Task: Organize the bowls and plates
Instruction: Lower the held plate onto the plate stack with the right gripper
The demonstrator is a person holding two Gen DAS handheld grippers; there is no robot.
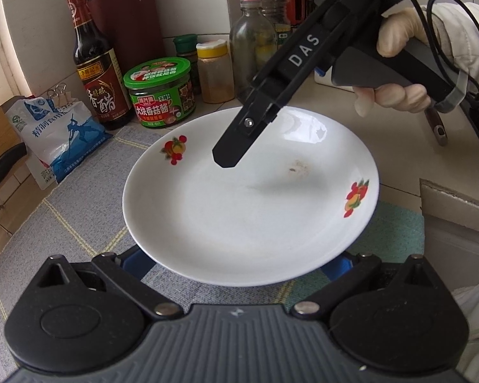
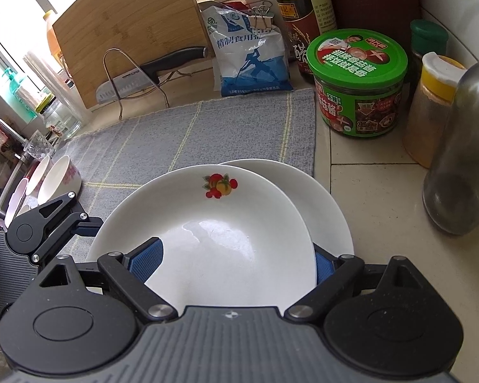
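A white plate with fruit decals (image 1: 246, 210) lies tilted on a second white plate (image 2: 329, 210), half over the grey mat (image 2: 175, 134). The top plate (image 2: 226, 223) sits between the jaws of both grippers. My left gripper (image 1: 236, 255) has its jaws wide apart. The plate's near rim covers their inner faces, so contact is hidden. My right gripper (image 2: 236, 255) is open. One of its fingers (image 1: 230, 153) hovers over the dish's inside and casts a shadow there. The other pad (image 2: 324, 268) stands just outside the rim. Several bowls (image 2: 59, 178) stand on edge at far left.
A green-lidded jar (image 2: 357, 86), a dark vinegar bottle (image 1: 95, 63), a yellow-capped shaker (image 2: 431, 108) and a glass bottle (image 2: 459, 159) crowd the counter behind and right of the plates. A salt bag (image 2: 249, 54), a cutting board (image 2: 127, 32) and a knife (image 2: 163, 63) stand further back.
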